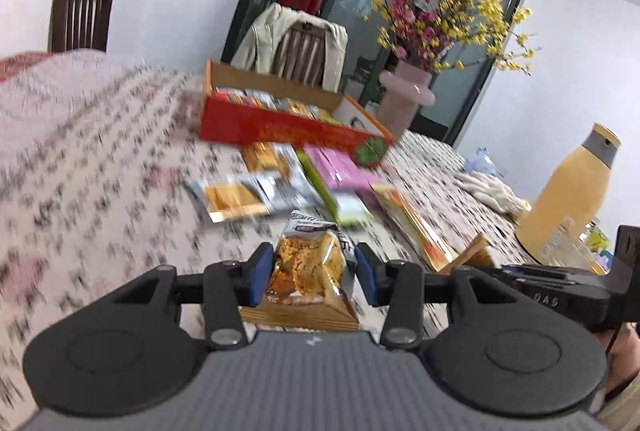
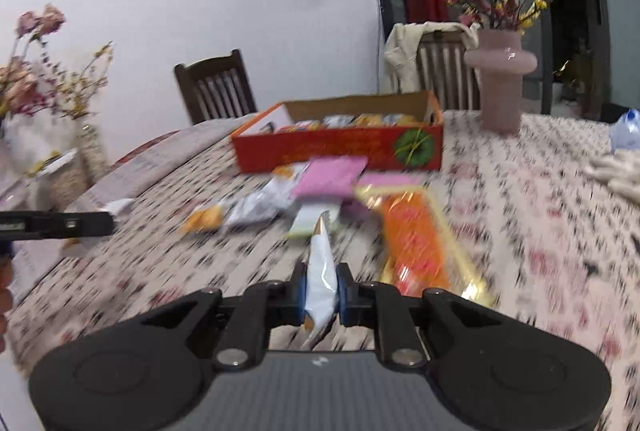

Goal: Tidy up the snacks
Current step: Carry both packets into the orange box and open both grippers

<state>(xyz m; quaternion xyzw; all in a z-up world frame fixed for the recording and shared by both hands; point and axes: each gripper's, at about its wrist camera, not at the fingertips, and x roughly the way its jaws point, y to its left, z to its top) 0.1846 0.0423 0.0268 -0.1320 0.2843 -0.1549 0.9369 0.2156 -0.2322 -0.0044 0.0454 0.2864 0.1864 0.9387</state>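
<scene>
My left gripper [image 1: 314, 273] is shut on an orange snack packet [image 1: 306, 271], held flat above the floral tablecloth [image 1: 92, 167]. My right gripper [image 2: 322, 293] is shut on a thin white and silver snack packet [image 2: 321, 279], held edge-on. Ahead stands an open red cardboard box [image 1: 280, 129] [image 2: 340, 149] with several packets inside. Loose snacks lie before it: silver and orange packets [image 1: 236, 193] [image 2: 256, 207], a pink packet [image 1: 340, 167] [image 2: 332, 177] and an orange pack [image 2: 416, 247]. The left gripper's side [image 2: 60, 225] shows at the left edge of the right wrist view.
A pink vase [image 1: 404, 103] [image 2: 502, 79] with yellow and red blossoms stands right of the box. A yellow bottle [image 1: 568, 199] and a folded cloth [image 1: 492, 191] sit at the right. Wooden chairs [image 1: 82, 11] [image 2: 218, 87] stand behind the table, one draped with a jacket [image 1: 288, 39].
</scene>
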